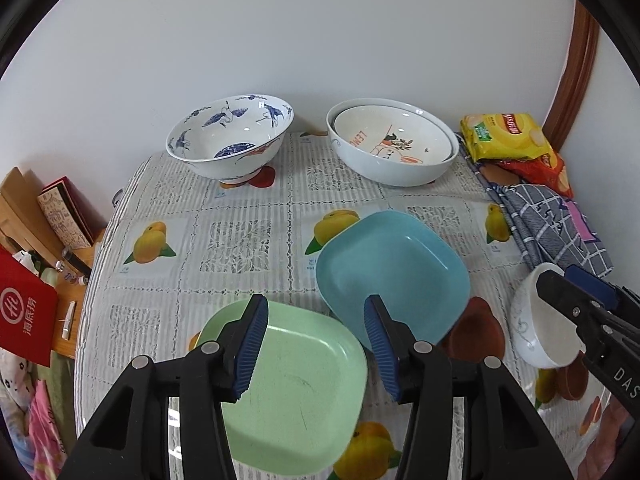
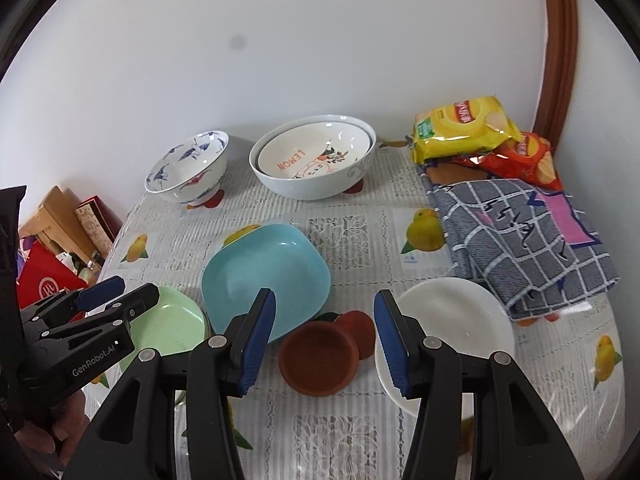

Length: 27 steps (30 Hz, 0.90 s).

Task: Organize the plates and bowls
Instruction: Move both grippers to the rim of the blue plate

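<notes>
Left gripper (image 1: 316, 344) fingers apart above the green plate (image 1: 296, 396), holding nothing. Right gripper (image 2: 325, 342) fingers apart over the brown saucer (image 2: 318, 362), empty.

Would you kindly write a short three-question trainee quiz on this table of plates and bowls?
1. True or false: the LEMON bowl sits nested inside a larger white bowl.
2. Which dish overlaps the green plate? A) brown saucer B) blue plate C) crane-pattern bowl
3. Fill in: neither the left gripper nor the right gripper holds ____.

Key: 1 true; 2 B; 3 anything.
</notes>
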Tool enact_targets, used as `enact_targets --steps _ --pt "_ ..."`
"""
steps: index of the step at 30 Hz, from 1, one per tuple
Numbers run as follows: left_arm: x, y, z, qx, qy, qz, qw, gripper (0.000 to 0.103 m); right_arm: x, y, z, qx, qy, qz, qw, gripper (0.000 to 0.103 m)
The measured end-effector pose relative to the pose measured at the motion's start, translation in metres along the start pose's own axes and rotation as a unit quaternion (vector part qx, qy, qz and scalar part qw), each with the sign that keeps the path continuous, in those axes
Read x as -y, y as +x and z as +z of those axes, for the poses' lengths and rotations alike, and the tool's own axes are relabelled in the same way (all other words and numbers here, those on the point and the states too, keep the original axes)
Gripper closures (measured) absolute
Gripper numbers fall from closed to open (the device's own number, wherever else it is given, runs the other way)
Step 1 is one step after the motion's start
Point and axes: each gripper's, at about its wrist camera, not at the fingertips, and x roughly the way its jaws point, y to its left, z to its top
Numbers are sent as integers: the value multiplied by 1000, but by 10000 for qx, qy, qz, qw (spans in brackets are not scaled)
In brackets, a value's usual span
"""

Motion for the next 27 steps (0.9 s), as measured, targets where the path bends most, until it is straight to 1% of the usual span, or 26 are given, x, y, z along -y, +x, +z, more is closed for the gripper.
enact_targets --steps 5,11,13,16,19,20,23,27 --pt "-2 25 11 -143 13 21 9999 55 -4 32 11 -154 -77 50 9998 52" --pt "-4 60 20 -408 -72 -74 9991 54 -11 79 18 -471 -190 18 9987 52" --pt "0 68 23 -453 -29 -88 9989 54 -13 90 19 -549 -237 6 9982 52" --pt "6 80 30 -519 109 59 9986 54 -16 105 24 -621 -334 -30 9975 52" --pt "7 93 33 -607 82 -22 9981 54 -13 116 26 -690 -307 -68 9971 52" --pt "6 97 34 -641 67 -54 9979 54 -12 120 26 -735 -275 -44 9969 53" --pt "8 109 35 -739 39 -155 9971 55 -8 131 23 -901 -222 -56 9957 61" --pt "12 119 35 -805 76 -282 9963 55 -9 137 20 -957 -321 -176 9947 64"
